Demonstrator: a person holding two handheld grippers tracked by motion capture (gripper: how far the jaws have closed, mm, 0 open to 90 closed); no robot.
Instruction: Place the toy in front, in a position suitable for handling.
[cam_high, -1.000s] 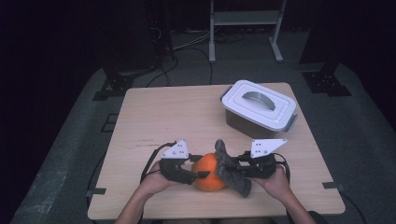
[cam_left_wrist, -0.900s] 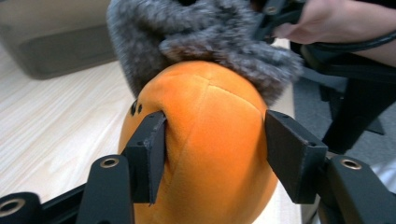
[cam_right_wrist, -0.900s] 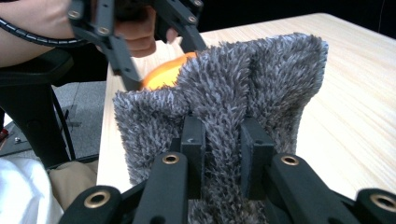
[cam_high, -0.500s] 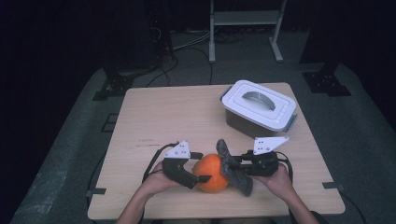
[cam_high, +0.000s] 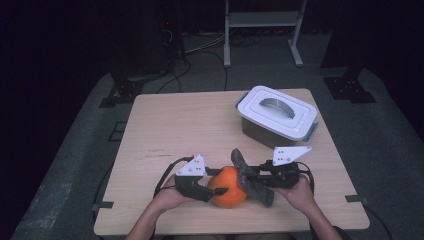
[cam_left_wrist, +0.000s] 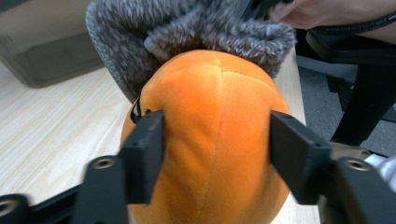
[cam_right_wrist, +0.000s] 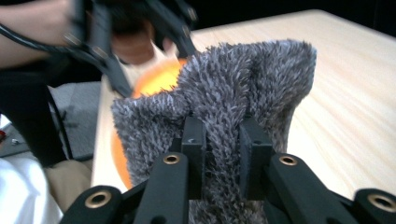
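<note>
An orange plush ball (cam_high: 229, 187) sits near the table's front edge, and my left gripper (cam_high: 216, 191) is shut on it; its jaws squeeze both sides of the orange plush ball (cam_left_wrist: 212, 135). A grey fuzzy cloth (cam_high: 251, 178) drapes against the ball's right side. My right gripper (cam_high: 254, 176) is shut on a fold of that grey fuzzy cloth (cam_right_wrist: 224, 107), pinched between its jaws. The same cloth (cam_left_wrist: 187, 32) covers the ball's far end in the left gripper view. The orange ball (cam_right_wrist: 156, 79) peeks from behind the cloth in the right gripper view.
A grey box with a white handled lid (cam_high: 276, 113) stands at the table's back right. The wooden table (cam_high: 185, 125) is bare at the middle and left. Dark floor, cables and stand legs surround it.
Both grippers have stayed on the ball and cloth; the pair shifted slightly, the cloth's upper end standing a little more upright against the ball.
</note>
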